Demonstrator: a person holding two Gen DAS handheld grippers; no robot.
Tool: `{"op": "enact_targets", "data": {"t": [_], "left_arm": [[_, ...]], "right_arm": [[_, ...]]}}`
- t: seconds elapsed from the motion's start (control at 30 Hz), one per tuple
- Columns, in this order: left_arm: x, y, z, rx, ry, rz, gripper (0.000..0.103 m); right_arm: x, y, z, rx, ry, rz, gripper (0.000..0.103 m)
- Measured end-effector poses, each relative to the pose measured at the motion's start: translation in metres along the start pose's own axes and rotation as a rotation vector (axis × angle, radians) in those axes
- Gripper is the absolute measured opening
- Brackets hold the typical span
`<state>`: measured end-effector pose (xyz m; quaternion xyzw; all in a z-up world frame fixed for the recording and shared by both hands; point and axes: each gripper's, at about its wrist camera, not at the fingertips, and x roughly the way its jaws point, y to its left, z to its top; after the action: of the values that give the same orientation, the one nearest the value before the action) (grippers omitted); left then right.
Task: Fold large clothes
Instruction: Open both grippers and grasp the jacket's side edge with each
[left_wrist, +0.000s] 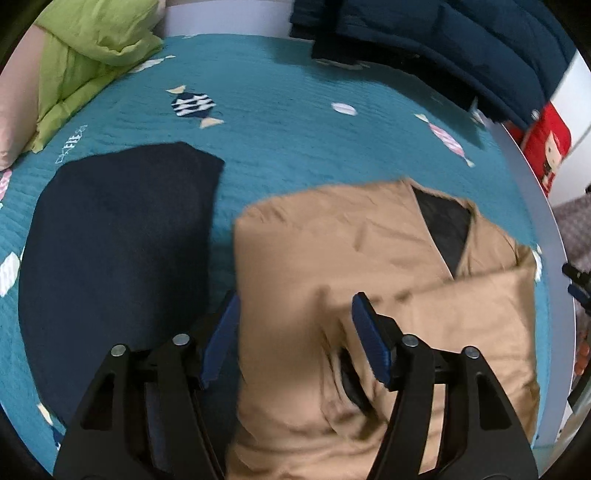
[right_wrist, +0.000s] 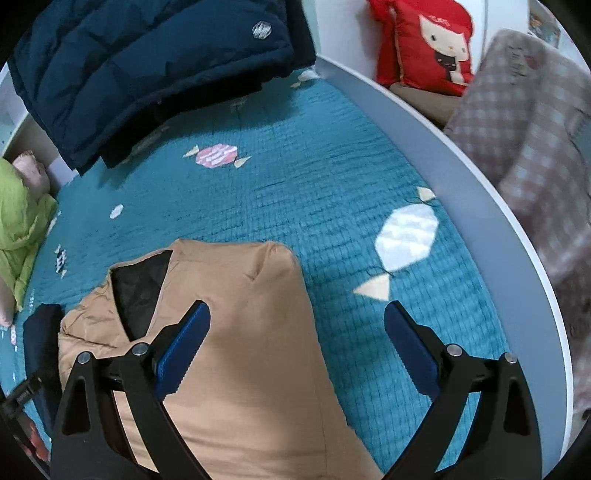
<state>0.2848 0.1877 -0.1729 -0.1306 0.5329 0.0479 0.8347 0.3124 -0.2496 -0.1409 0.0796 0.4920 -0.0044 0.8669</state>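
**Garments side by side on the bed**

A folded tan padded jacket (left_wrist: 332, 266) lies on the teal quilted bedspread (left_wrist: 295, 110), a folded dark navy garment (left_wrist: 118, 236) just beside its left. Behind them, a navy puffer coat (right_wrist: 147, 74); far left, a green pillow (left_wrist: 85, 62).

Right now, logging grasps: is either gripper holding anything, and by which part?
Nothing is held: left gripper and right gripper stand open above the folded tan jacket.
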Motion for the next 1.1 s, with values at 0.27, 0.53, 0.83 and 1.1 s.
{"op": "enact_targets", "data": {"t": [0.27,0.53,0.83,1.1], "left_arm": [[0.039,0.01,0.047,-0.007,0.055,0.032,0.069],[0.091,0.009,0.067,-0.01,0.134,0.036,0.068],[0.099,-0.003,0.063,0.053,0.074,0.094,0.064],[0.108,0.012,0.066,-0.062,0.149,-0.058,0.023]], "right_arm": [[0.049,0.013,0.034,-0.044,0.098,-0.025,0.092],[0.098,0.011,0.048,-0.035,0.184,-0.066,0.092],[0.135,0.004,0.039,-0.053,0.234,-0.098,0.068],[0.127,0.022,0.041,-0.094,0.217,-0.074,0.02]]}}
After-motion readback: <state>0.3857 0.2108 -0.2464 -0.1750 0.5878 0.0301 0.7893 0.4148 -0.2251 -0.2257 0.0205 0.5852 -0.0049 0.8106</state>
